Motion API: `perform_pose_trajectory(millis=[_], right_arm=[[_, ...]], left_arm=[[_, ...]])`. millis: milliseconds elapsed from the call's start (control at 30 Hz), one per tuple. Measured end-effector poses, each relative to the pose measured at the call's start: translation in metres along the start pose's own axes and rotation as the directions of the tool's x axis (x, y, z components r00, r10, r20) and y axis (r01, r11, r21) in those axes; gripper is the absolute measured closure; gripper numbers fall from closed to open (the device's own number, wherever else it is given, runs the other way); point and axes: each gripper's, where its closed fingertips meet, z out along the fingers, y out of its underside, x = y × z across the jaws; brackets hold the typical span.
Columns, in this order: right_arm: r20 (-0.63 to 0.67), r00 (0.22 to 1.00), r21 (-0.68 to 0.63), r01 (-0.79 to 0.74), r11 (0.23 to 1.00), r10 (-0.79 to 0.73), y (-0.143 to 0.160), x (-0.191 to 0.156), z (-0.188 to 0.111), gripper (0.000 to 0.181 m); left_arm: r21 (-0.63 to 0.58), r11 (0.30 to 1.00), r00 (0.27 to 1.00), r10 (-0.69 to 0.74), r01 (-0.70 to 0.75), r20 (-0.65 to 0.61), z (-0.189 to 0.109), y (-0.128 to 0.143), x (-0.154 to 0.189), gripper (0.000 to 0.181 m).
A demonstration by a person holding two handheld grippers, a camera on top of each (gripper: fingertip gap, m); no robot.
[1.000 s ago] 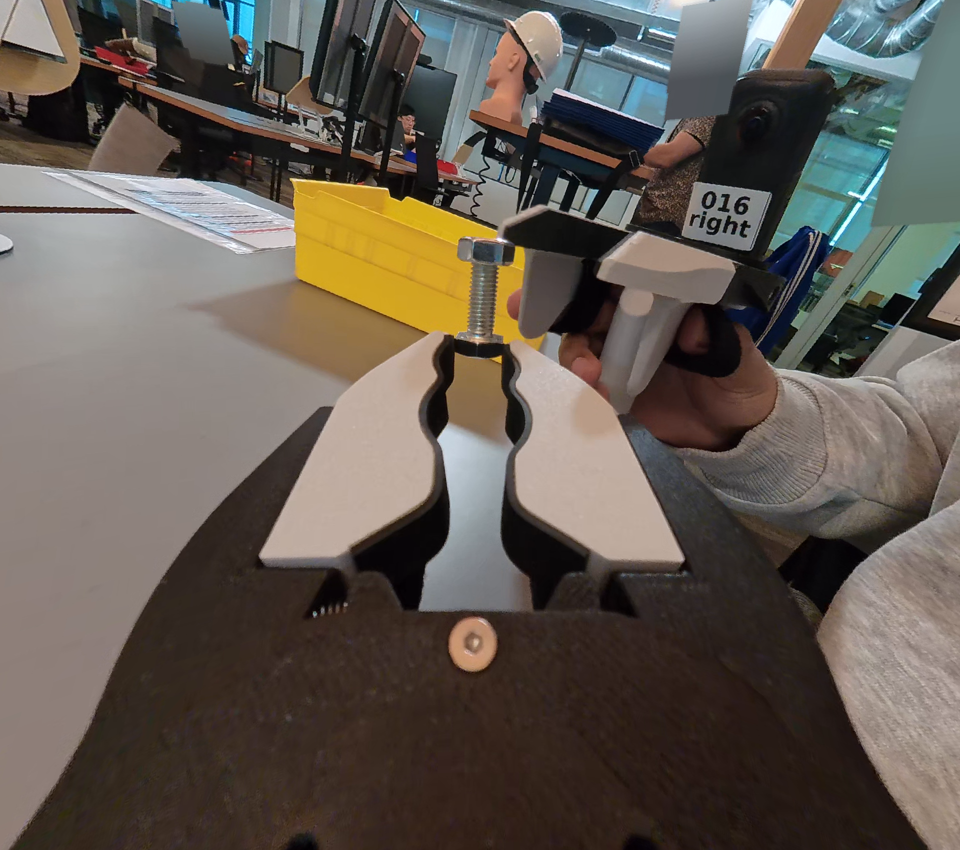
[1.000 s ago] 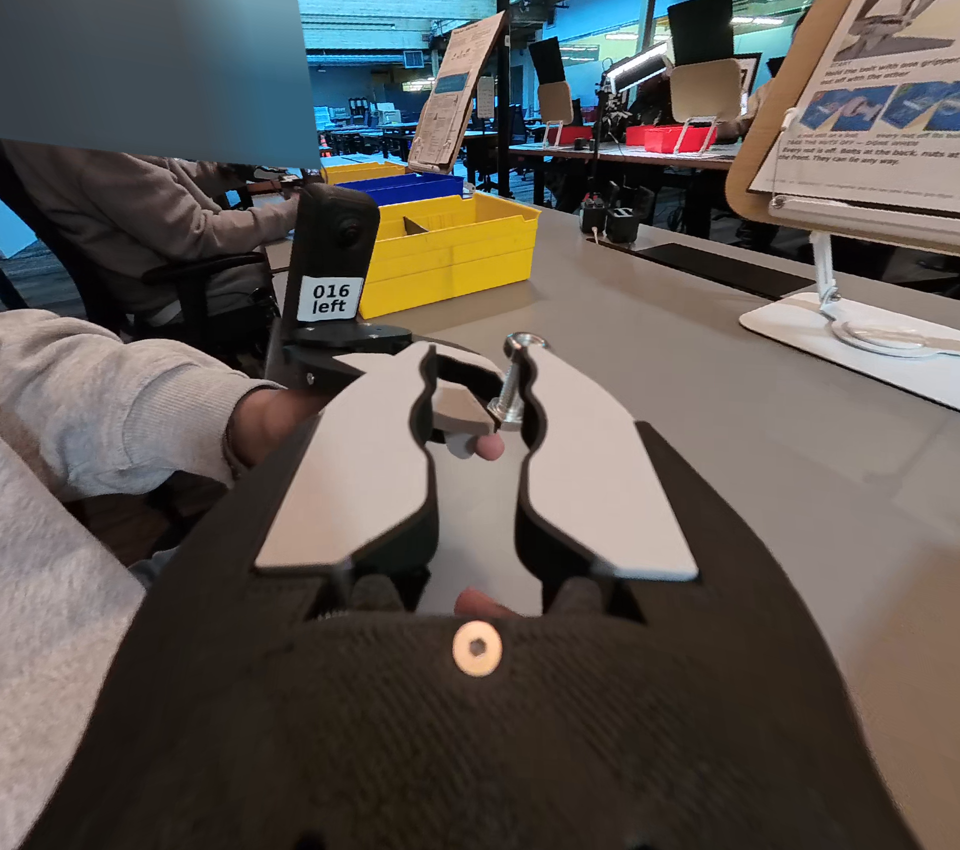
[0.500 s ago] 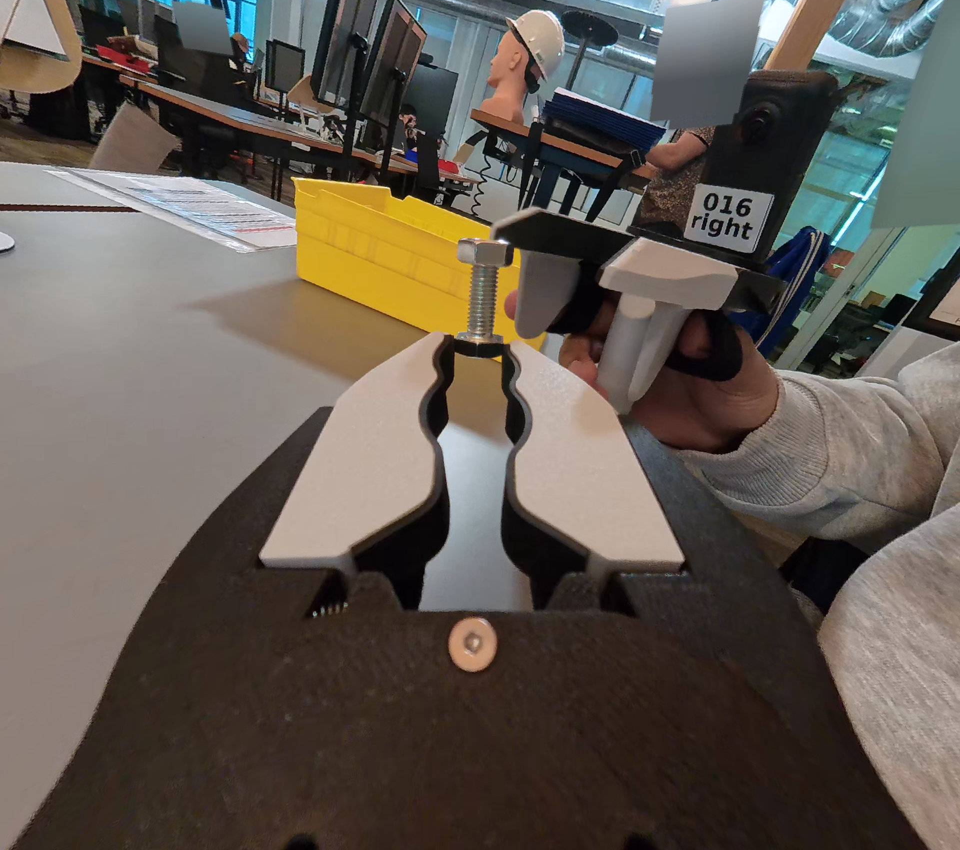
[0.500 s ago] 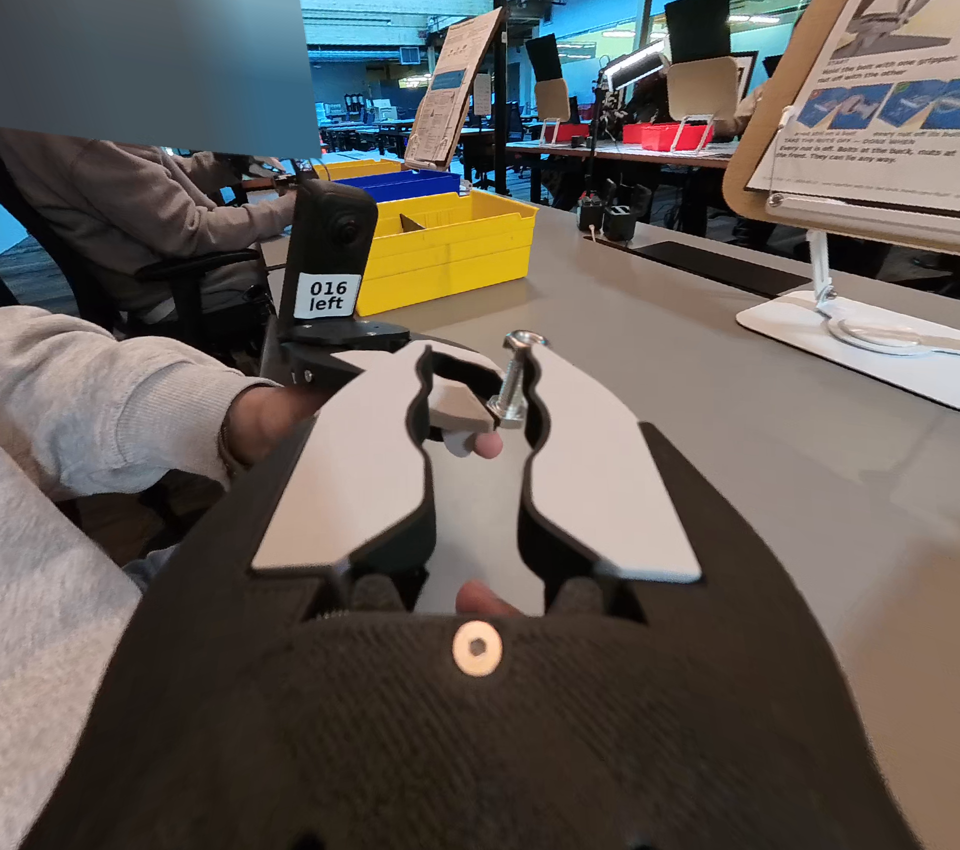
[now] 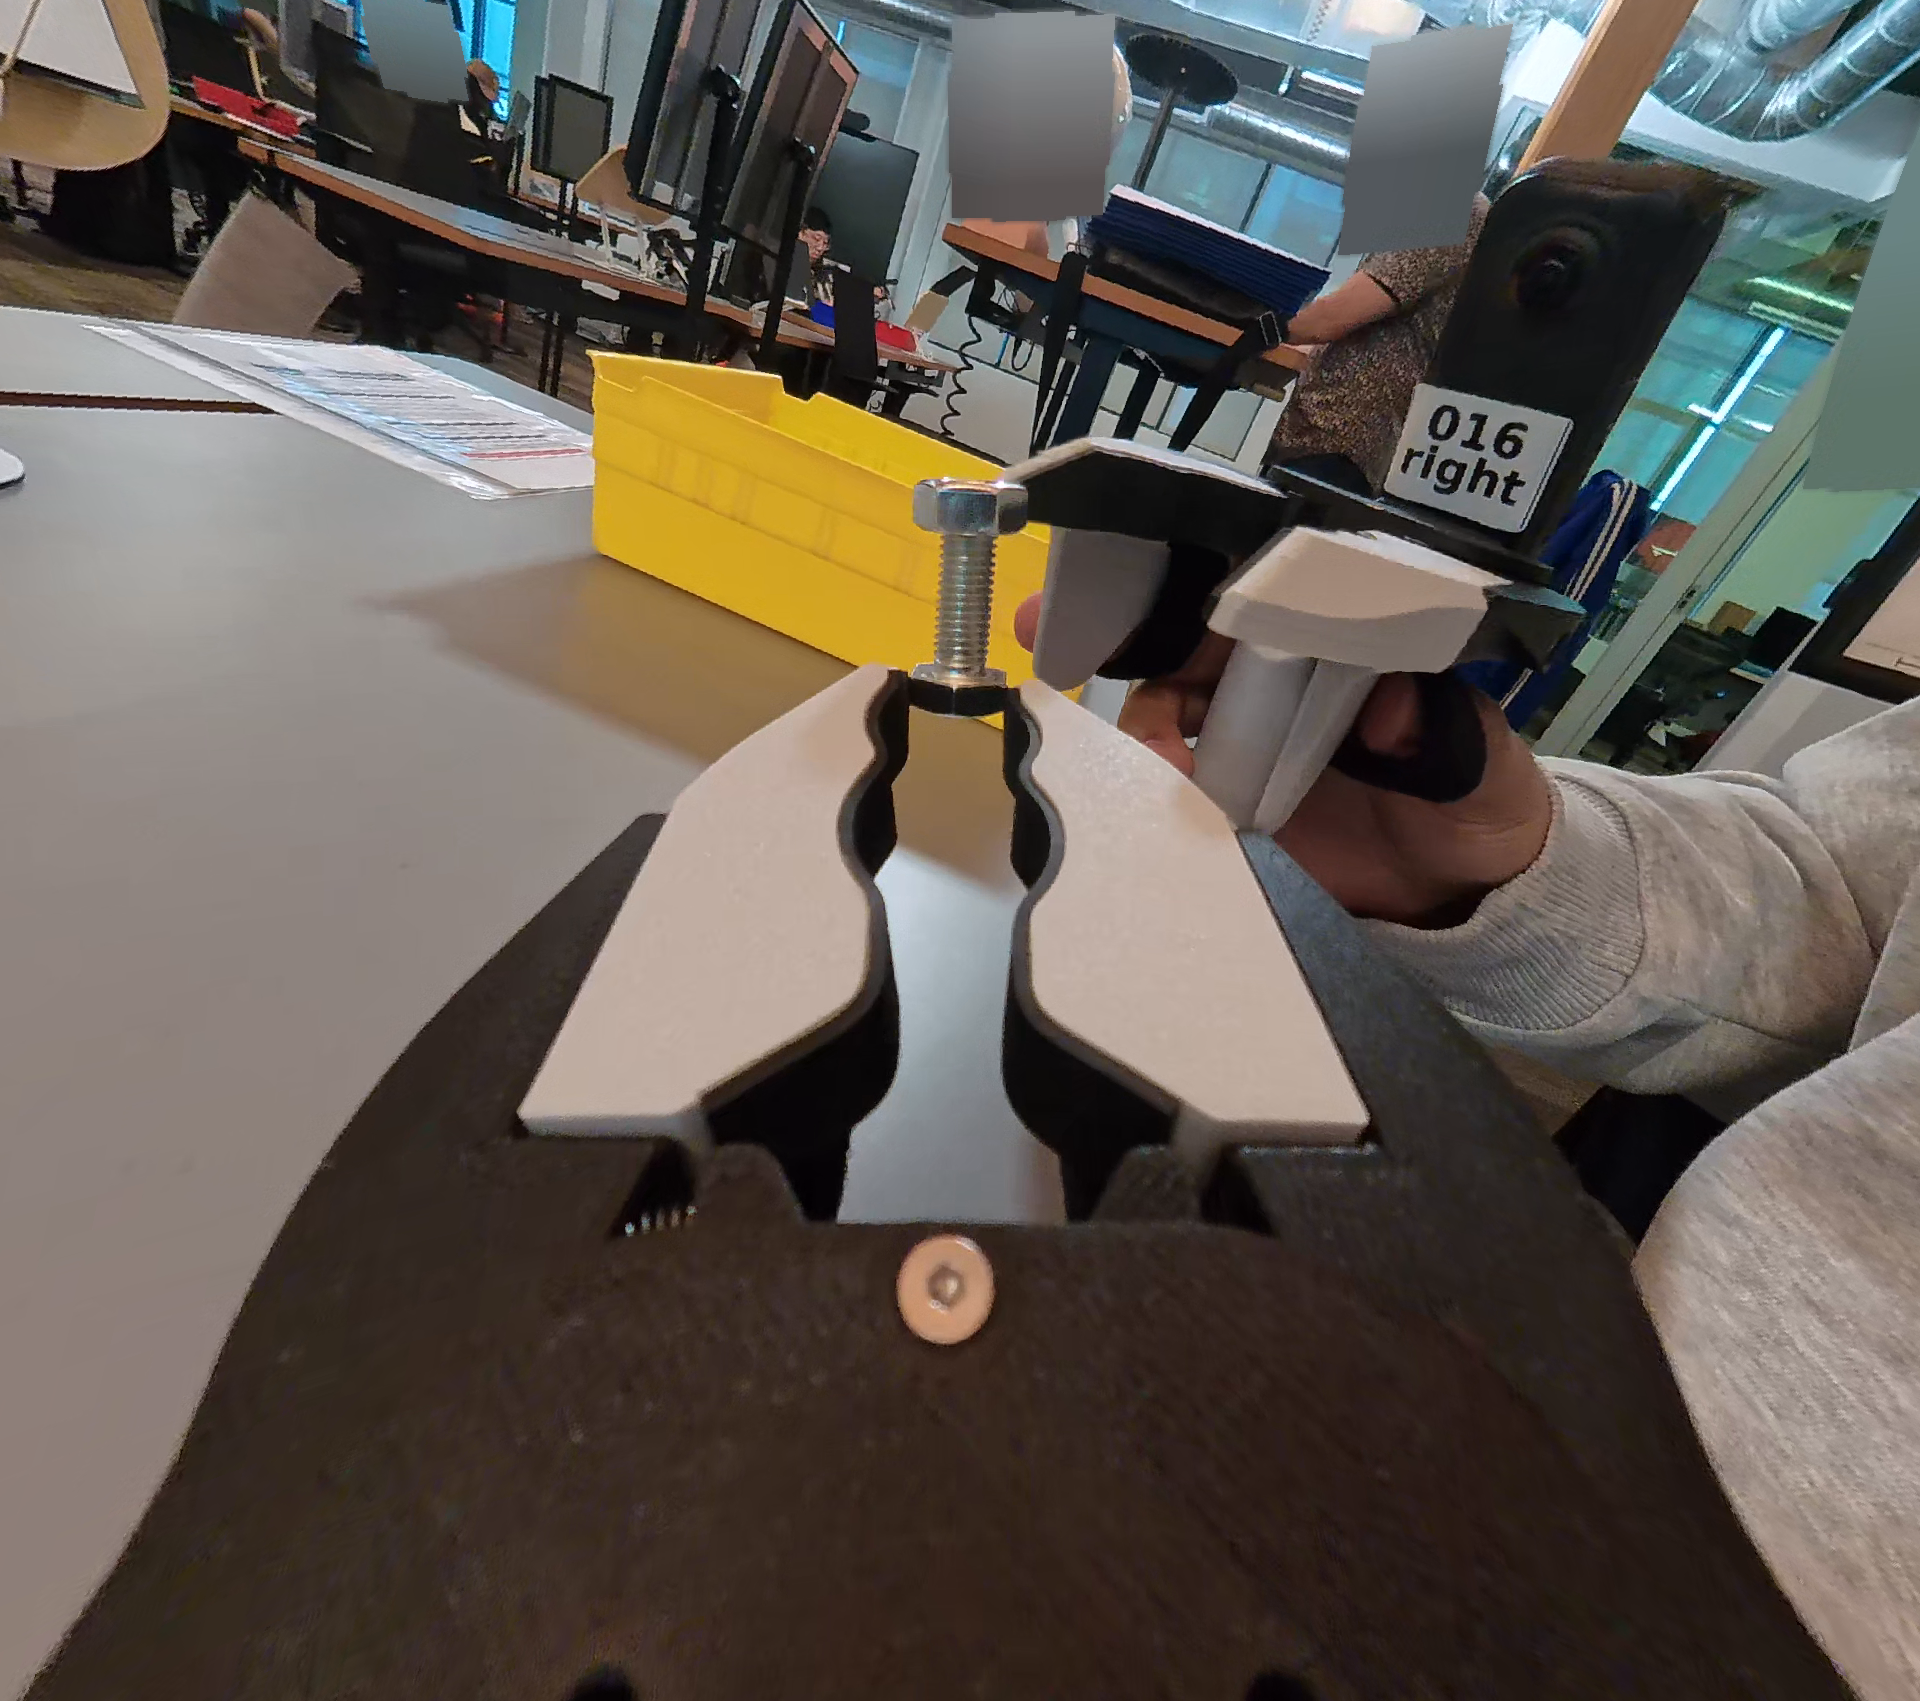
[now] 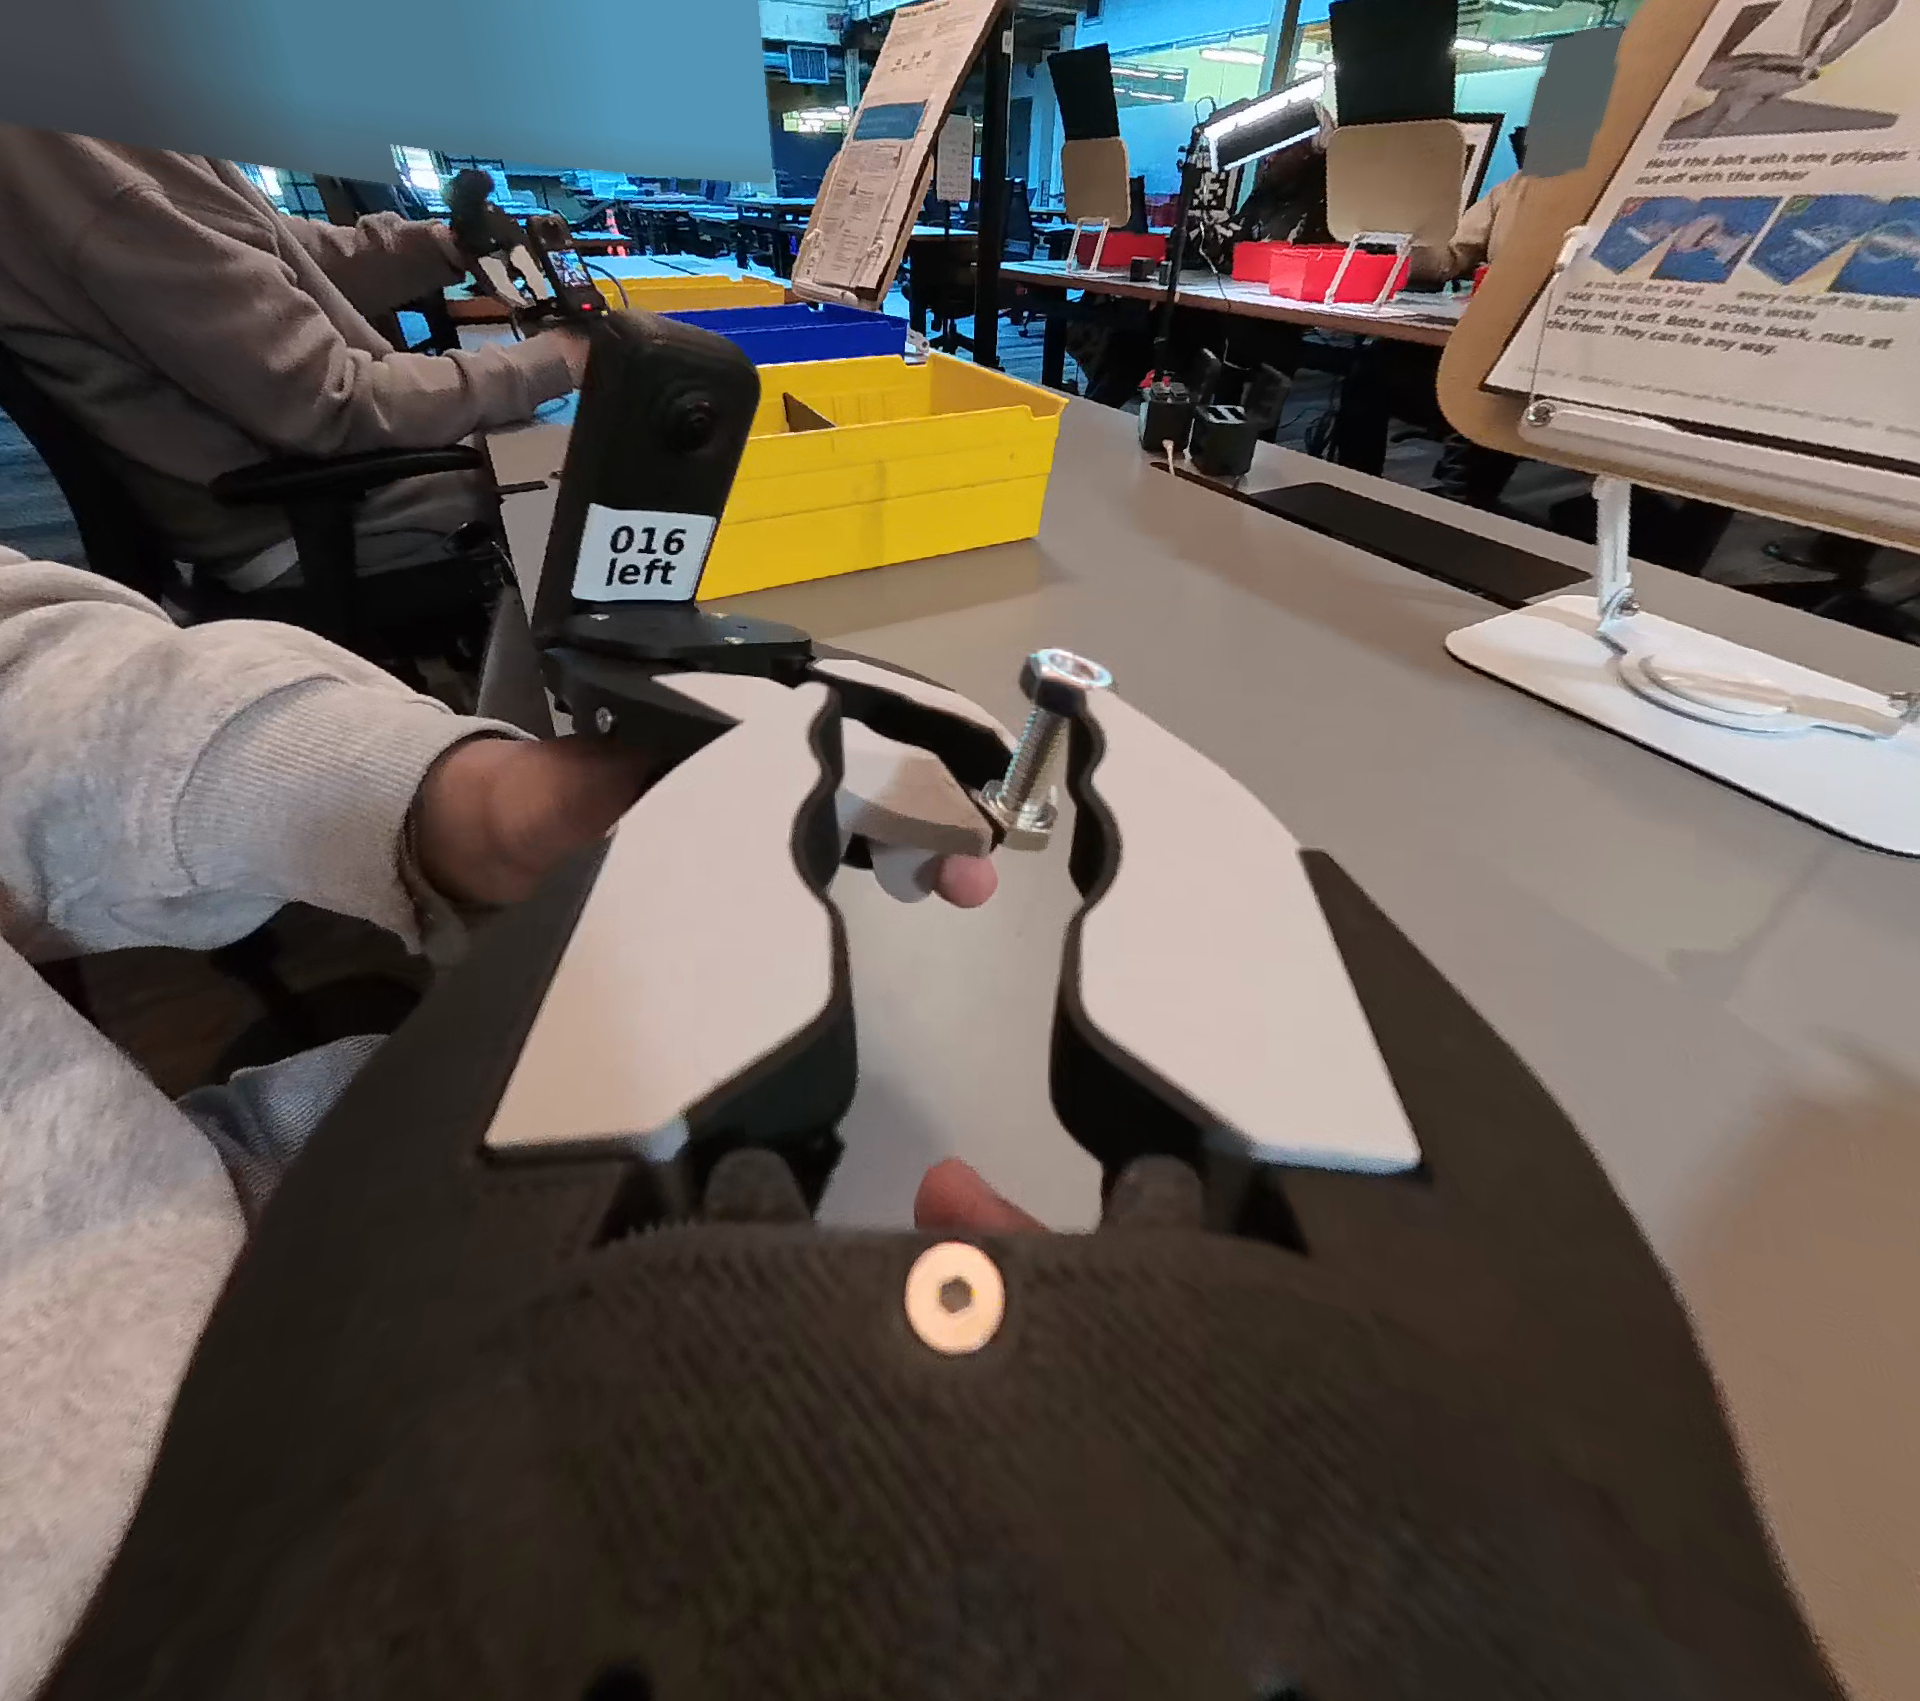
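My left gripper (image 5: 956, 701) is shut on a hex nut (image 5: 956, 697) at the lower end of a silver bolt (image 5: 964, 591). It holds the bolt upright above the grey table (image 5: 260, 716), hex head on top. My right gripper (image 6: 961, 706) is open, and the bolt's head (image 6: 1065, 675) lies between its tips, against the right finger. The nut (image 6: 1023, 810) shows below the head, clamped in the left gripper (image 6: 987, 804). In the left wrist view the right gripper (image 5: 1039, 581) comes in from the right, with its upper fingertip at the bolt head.
A yellow bin (image 5: 748, 488) stands on the table behind the bolt and shows in the right wrist view (image 6: 883, 488), with a blue bin (image 6: 790, 326) behind it. A printed sheet on a white stand (image 6: 1714, 197) is at the right. A laminated sheet (image 5: 395, 404) lies far left. The tips of both grippers are at nearly the same place.
The right gripper's jaws have opened a little wider around the bolt head. The left gripper and the bolt have stayed where they were.
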Motion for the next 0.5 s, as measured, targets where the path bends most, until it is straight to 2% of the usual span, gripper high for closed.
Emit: perform_pose_trajectory(millis=[67,233,400,500], right_arm=[[-0.011,1.0,0.005,-0.005,1.0,0.005,0.0,0.002,0.0,0.138],[-0.025,1.0,-0.003,0.003,1.0,-0.003,0.003,0.004,0.003,0.118],[-0.008,1.0,-0.011,0.022,1.0,-0.022,0.005,-0.004,0.006,0.12],[0.011,1.0,-0.005,0.028,1.0,-0.028,0.004,-0.008,0.005,0.128]], left_arm=[[-0.005,1.0,1.0,0.006,-0.006,-0.006,0.001,0.001,0.002,0.162],[-0.015,1.0,1.0,0.015,-0.015,-0.011,0.002,0.003,0.004,0.163],[0.014,0.999,0.999,-0.034,0.034,0.004,-0.001,-0.001,-0.003,0.163],[0.015,0.999,0.999,-0.041,0.041,0.011,-0.002,-0.002,-0.006,0.163]])
